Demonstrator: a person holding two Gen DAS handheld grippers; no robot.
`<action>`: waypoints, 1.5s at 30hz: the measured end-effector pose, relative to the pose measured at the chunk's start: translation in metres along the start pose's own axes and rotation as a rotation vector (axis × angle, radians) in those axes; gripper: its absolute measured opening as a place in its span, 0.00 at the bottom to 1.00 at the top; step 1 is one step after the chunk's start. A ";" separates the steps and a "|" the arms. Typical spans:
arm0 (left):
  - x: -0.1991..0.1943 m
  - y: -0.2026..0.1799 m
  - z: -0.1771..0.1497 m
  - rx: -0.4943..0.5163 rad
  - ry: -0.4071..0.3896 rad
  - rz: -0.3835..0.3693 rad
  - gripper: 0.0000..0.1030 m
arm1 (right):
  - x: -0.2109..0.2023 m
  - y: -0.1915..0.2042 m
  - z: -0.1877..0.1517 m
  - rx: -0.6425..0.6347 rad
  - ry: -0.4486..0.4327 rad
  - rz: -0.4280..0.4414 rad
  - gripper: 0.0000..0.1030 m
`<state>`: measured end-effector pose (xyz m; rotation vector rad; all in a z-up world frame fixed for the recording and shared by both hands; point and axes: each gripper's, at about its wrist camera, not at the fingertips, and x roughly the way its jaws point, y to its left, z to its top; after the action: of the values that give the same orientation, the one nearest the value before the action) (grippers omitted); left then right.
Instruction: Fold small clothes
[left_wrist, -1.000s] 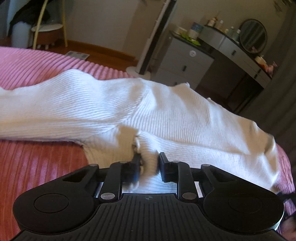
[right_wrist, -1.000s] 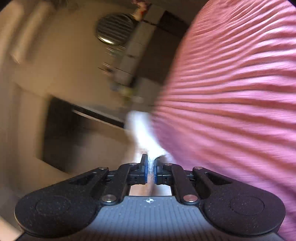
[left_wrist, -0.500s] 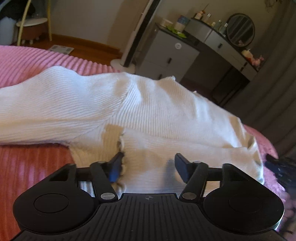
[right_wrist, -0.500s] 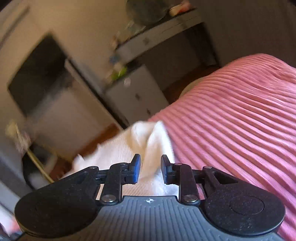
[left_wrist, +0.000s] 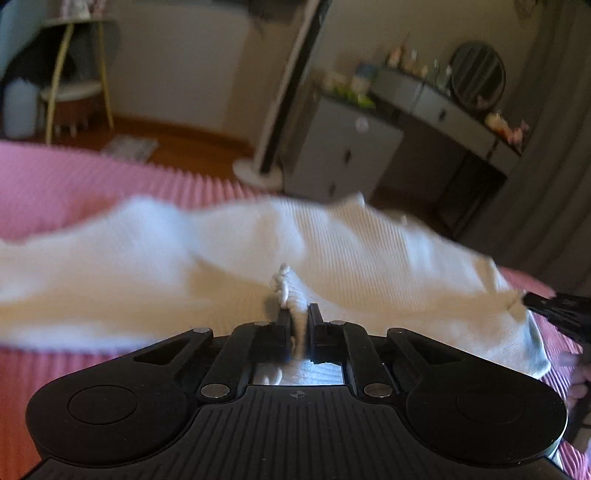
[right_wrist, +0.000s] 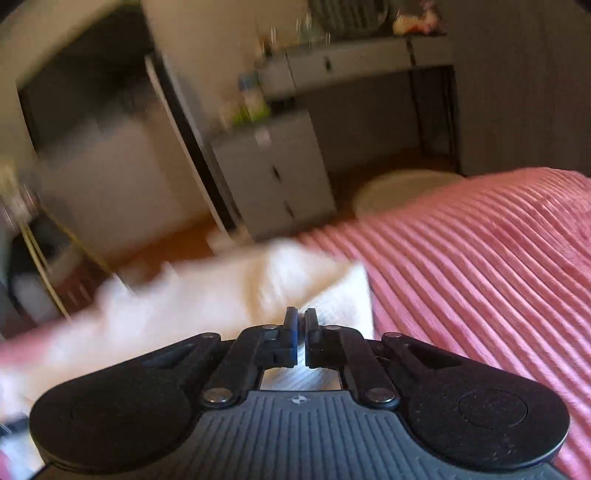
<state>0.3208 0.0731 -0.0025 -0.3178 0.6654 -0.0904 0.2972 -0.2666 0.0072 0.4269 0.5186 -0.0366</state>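
Now both tools, left tool (left_wrist: 299, 321) and right tool (right_wrist: 301, 325), pinch the sweater (left_wrist: 369, 258); thin bites could slip if tugged apart.

The sweater (left_wrist: 258, 240) is lying spread across the bed (left_wrist: 55, 181), stretching from the left side to the right edge in the left wrist view. A bunched fold of it is sitting between the fingers of the left gripper (left_wrist: 298, 317), at the near middle. The right gripper (left_wrist: 557, 314) is reaching in at the sweater's far right end. Behind the bed, the floor is running back to the wall. A drawer cabinet (left_wrist: 343, 155) is standing beyond the sweater, with a desk (left_wrist: 443, 110) joining it on the right and a round mirror (left_wrist: 478, 75) sitting on that desk. A stool (left_wrist: 72, 92) is standing at the far left.
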 end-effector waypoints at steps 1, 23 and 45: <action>-0.002 0.002 0.004 -0.004 -0.018 0.017 0.10 | 0.000 -0.001 0.000 0.028 -0.016 0.017 0.03; -0.072 0.123 -0.029 -0.319 0.012 0.099 0.79 | -0.090 0.025 -0.071 -0.024 0.060 -0.049 0.35; -0.097 0.308 -0.016 -0.931 -0.208 0.246 0.23 | -0.134 0.051 -0.142 -0.044 0.123 0.039 0.46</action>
<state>0.2290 0.3782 -0.0554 -1.1184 0.4980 0.4991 0.1211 -0.1724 -0.0187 0.3980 0.6304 0.0390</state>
